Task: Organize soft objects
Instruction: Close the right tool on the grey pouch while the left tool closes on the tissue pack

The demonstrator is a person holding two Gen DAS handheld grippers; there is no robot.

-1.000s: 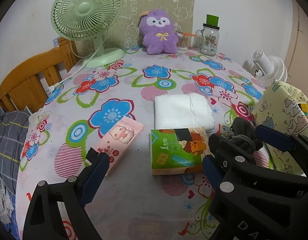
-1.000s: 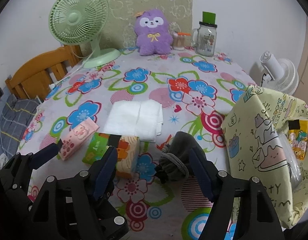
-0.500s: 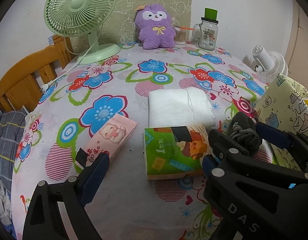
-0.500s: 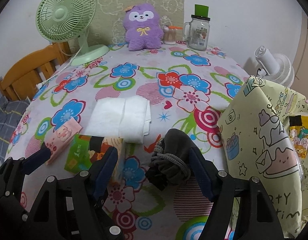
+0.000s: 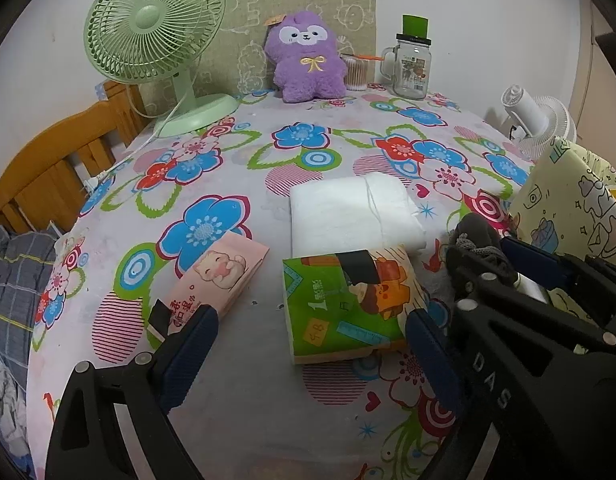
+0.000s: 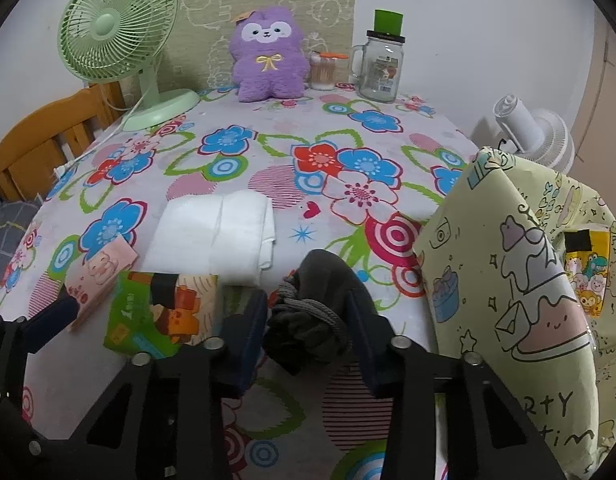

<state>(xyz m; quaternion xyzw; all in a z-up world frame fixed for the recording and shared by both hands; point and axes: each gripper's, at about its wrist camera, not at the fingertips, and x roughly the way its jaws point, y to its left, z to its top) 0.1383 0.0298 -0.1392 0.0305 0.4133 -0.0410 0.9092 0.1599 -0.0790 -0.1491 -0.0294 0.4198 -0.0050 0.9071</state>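
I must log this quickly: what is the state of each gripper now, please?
Left gripper: open, holding nothing; the green tissue pack lies between its fingers.
Right gripper: closed on the dark grey drawstring pouch.

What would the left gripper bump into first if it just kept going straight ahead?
Most likely the green tissue pack, which lies just ahead of the open left gripper. The folded white cloth is behind it. Depth is uncertain through the fisheye.
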